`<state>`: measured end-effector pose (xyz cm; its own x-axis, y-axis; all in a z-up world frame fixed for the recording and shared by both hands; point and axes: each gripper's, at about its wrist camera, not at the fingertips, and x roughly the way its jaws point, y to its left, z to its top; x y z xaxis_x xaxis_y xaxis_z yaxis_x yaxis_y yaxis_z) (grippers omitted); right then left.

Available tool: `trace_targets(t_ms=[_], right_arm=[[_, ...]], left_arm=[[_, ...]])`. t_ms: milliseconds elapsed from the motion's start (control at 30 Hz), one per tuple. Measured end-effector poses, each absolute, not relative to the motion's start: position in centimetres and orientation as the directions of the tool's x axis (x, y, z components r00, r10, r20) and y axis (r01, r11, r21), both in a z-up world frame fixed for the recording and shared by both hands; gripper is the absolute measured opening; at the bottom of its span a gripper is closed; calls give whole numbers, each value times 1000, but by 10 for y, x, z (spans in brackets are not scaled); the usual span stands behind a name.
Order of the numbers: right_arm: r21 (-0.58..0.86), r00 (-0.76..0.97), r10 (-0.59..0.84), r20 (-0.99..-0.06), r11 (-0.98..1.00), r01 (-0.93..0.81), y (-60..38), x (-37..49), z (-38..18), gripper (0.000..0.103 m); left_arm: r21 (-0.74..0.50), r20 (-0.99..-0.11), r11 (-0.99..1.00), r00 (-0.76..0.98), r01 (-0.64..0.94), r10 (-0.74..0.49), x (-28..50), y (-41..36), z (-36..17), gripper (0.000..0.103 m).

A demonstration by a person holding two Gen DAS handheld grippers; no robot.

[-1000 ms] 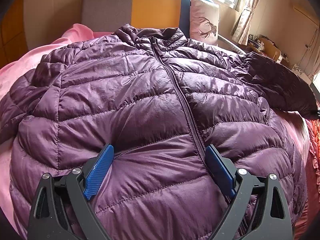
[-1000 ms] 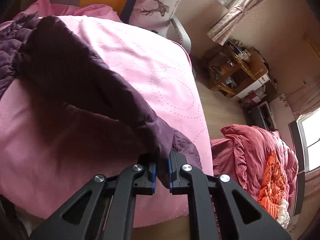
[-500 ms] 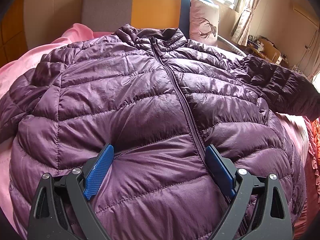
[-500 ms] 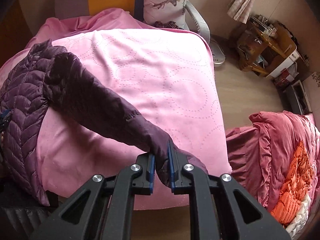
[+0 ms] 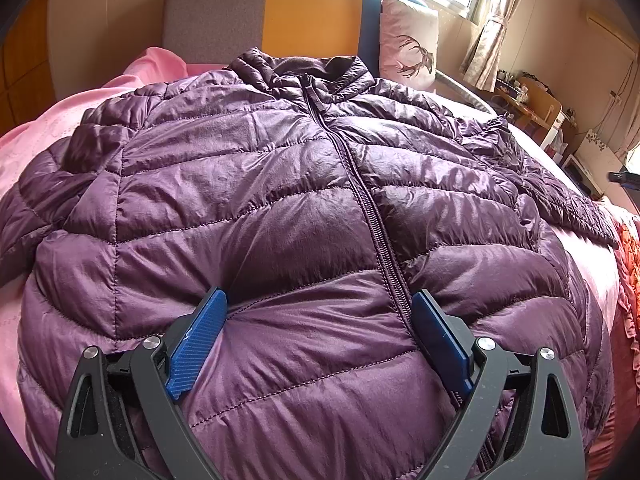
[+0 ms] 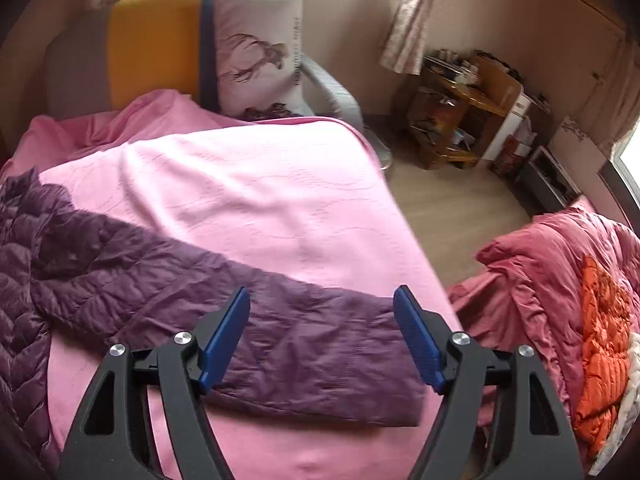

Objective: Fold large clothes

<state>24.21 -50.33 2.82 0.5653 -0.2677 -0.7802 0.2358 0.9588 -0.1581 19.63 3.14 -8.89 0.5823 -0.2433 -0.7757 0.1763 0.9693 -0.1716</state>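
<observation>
Puffer jacket (image 5: 280,208) lies zipped; its sleeve (image 6: 248,320) runs crosswise just ahead of the open right tool (image 6: 322,340); left tool (image 5: 318,332) open too.

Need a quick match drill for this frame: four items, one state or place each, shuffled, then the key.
Items:
1. jacket zipper
2. jacket sleeve
3. right tongs
4. deer pillow

States:
A. upright against the headboard
B. open, above the cuff end
C. closed up to the collar
D. laid out flat on the pink blanket

Pairs: 1-C, 2-D, 3-B, 4-A
</observation>
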Motion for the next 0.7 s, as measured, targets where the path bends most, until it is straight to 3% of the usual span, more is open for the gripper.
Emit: trace_targets(t_ms=[200,333,567,700], right_arm=[[0,581,-116,-806,981,196,-433,272,-35,78],[-168,477,-271,-836,954,249,-426,282,-83,77],[-194,473,-360,-804,911,363,-450,270,-92,86],[-208,490,-396,-777,895,394,-428,277,-69,75]], left_arm=[[-169,-777,971,582,171,-238,197,31,-89,92],[-167,-778,974,586,152,-225,197,30,-90,92],[-180,-802,979,563,91,-200,198,32,-86,92],[-283,-783,957,559,67,-271,204,54,-63,92]])
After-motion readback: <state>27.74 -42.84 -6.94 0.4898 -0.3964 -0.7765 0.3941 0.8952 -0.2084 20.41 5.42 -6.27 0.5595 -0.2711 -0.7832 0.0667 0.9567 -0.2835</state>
